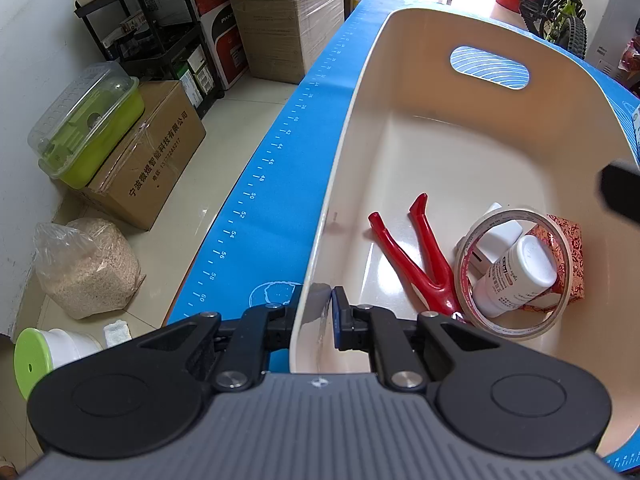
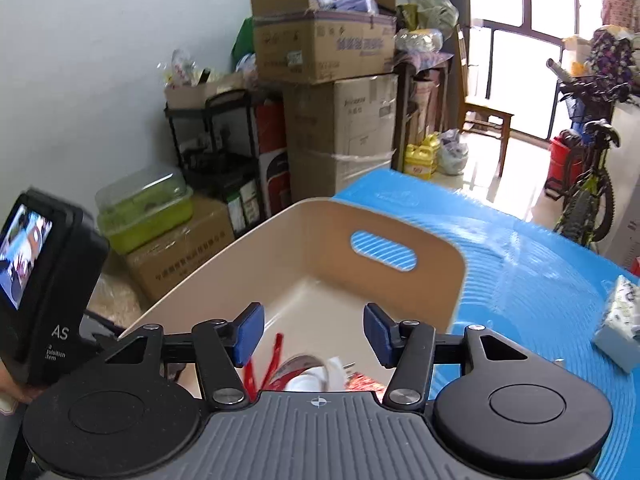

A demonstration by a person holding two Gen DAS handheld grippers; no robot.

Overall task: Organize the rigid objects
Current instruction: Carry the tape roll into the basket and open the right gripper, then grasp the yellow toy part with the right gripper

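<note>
A cream plastic basket (image 1: 460, 148) with a handle slot stands on the blue mat (image 1: 272, 184). Inside, at its near end, lie red-handled pliers (image 1: 416, 256), a clear tape roll (image 1: 472, 256), a white bottle (image 1: 516, 276), a white plug (image 1: 500, 232) and a red patterned box (image 1: 572, 256). My left gripper (image 1: 320, 312) is shut on the basket's near side wall, one pad inside and one outside. My right gripper (image 2: 314, 336) hovers open over the basket (image 2: 320, 248), nothing between its blue pads; the pliers (image 2: 276, 356) and tape roll (image 2: 296, 364) show below it.
A tissue pack (image 2: 618, 320) lies on the mat to the right of the basket. The left gripper's camera body (image 2: 40, 288) is close at the left. Off the table stand cardboard boxes (image 1: 152, 160), a green container (image 1: 92, 124), a black shelf (image 2: 216, 148) and a bicycle (image 2: 588, 192).
</note>
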